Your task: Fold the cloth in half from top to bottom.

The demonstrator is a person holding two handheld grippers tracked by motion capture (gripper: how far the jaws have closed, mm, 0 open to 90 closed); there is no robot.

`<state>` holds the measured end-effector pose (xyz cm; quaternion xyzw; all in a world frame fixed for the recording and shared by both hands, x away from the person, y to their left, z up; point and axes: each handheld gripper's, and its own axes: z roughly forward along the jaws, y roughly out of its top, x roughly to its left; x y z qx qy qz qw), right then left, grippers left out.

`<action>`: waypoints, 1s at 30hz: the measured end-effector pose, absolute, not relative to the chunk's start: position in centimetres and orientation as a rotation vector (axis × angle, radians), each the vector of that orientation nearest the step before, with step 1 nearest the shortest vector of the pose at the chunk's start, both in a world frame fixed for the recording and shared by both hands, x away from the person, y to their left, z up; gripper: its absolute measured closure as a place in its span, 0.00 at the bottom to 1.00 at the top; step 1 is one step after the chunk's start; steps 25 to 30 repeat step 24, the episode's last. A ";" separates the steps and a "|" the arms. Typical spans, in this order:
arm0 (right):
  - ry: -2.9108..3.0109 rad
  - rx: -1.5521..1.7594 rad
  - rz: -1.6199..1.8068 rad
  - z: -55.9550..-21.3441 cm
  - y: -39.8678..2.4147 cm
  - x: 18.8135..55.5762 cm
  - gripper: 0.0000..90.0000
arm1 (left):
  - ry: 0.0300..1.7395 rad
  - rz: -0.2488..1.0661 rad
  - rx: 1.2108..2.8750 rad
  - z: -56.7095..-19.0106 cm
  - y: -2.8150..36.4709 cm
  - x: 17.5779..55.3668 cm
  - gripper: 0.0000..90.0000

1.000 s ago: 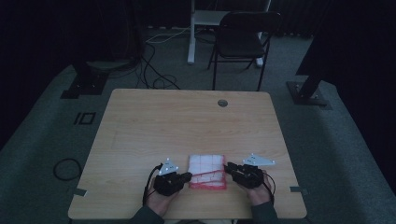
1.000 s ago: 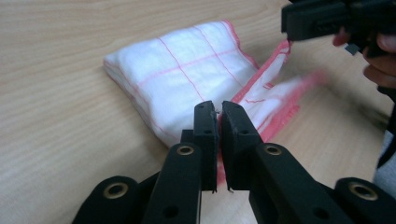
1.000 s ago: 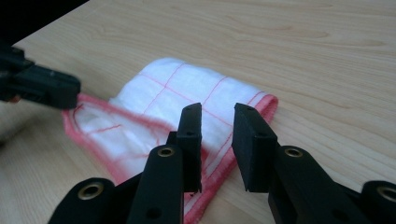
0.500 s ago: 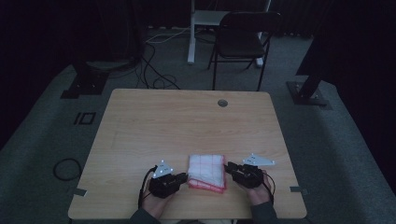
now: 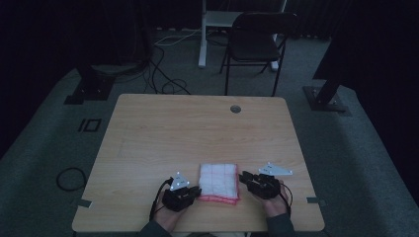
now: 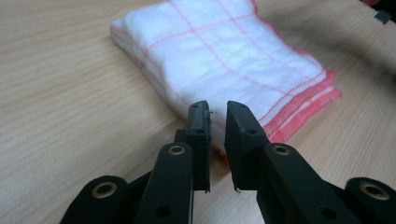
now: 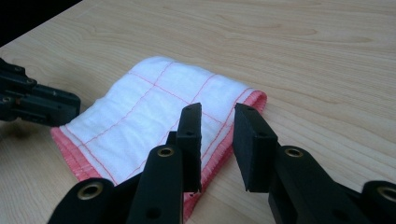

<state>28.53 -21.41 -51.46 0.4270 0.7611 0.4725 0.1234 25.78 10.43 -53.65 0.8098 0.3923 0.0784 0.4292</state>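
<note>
A folded white cloth (image 5: 219,182) with thin red grid lines and a pink hem lies flat on the wooden table (image 5: 197,133), near its front edge. My left gripper (image 5: 195,192) sits at the cloth's left side, low over the wood. Its jaws (image 6: 217,112) have just been opening and stand a narrow gap apart, with nothing between them; the cloth (image 6: 224,60) lies just beyond the tips. My right gripper (image 5: 244,178) rests at the cloth's right side, open (image 7: 217,112), its tips over the hem of the cloth (image 7: 140,116) without pinching it. Across the cloth lies the left gripper (image 7: 37,102).
A round cable hole (image 5: 235,108) sits at the table's far edge. Behind the table stands a black chair (image 5: 257,44), with cables on the floor (image 5: 168,84) and dark stand bases (image 5: 84,91) at both sides. A cable loop (image 5: 69,177) lies left of the table.
The left gripper has drawn back slightly from the cloth's left edge, which now lies flat. The right gripper has kept still.
</note>
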 end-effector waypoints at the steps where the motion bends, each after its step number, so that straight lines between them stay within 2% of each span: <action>1: 2.217 1.251 1.378 -51.4 -21.5 28.5 0.81 | 0.975 0.200 2.028 -53.7 10.5 25.7 0.89; 15: 2.201 1.265 1.366 -52.4 -22.0 28.6 0.81 | 1.004 0.281 2.037 -54.2 11.7 25.8 0.87; 30: 2.207 1.270 1.333 -52.9 -22.2 28.8 0.81 | 1.043 0.303 2.012 -54.0 12.6 26.3 0.86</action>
